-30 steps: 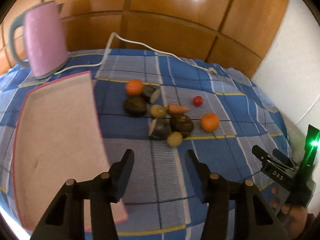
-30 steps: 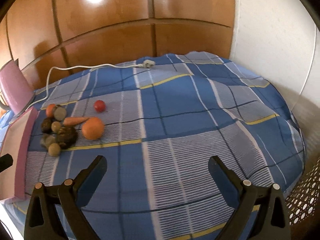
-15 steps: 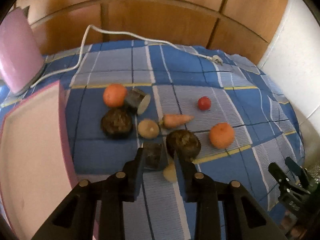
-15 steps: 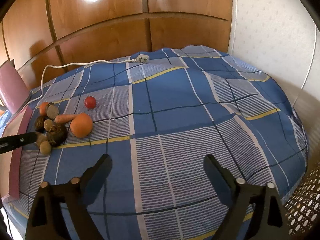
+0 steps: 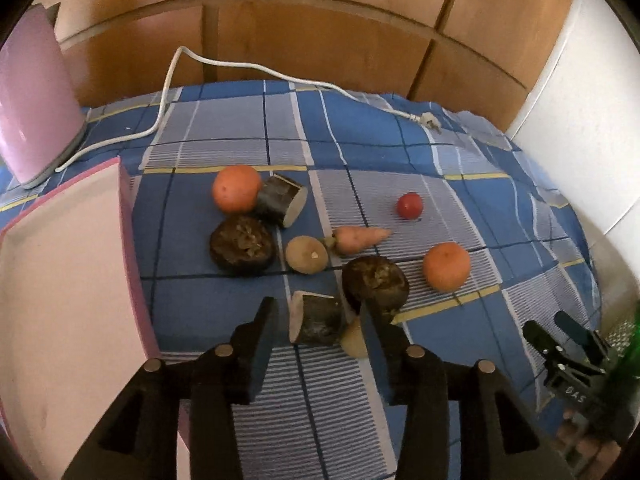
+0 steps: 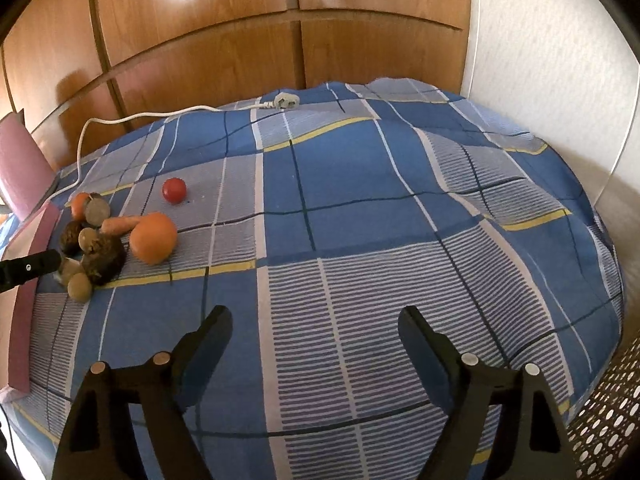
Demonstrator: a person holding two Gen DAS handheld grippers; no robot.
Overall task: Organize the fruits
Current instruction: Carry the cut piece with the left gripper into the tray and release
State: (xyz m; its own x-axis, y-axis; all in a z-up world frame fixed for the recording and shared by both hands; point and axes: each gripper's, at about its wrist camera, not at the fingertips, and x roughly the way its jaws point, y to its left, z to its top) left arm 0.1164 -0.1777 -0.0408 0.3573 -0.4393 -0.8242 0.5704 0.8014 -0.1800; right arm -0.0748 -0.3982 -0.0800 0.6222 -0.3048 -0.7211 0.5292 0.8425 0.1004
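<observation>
Produce lies in a loose cluster on the blue checked cloth (image 5: 360,152) just ahead of the left tongs (image 5: 318,312), which is why that hand is angled down at it. The nearest piece, a dark cut chunk (image 5: 316,318) with a pale face, sits between the tips; the jaws are opening and neither pad seems to press on it, so I judge they are being set to its width before a grip. A small potato (image 5: 354,340) lies against the right tip and a dark round fruit (image 5: 376,284) just beyond it, so a closing jaw could nudge either one.

Farther ahead lie a second potato (image 5: 307,254), a carrot (image 5: 360,238), another dark round fruit (image 5: 242,242), a second cut chunk (image 5: 282,200), two oranges (image 5: 236,188) and a tomato (image 5: 409,205). To the left of these tongs stands the pink tray (image 5: 60,280), close by, probably as the place for sorted pieces; it holds nothing that I can see. Past it are a pink kettle (image 5: 32,96) and its white cord (image 5: 256,66).

The right tongs (image 6: 316,320) hang well to the right of the cluster over bare cloth, jaws wide but closing on nothing, likely waiting their turn.
</observation>
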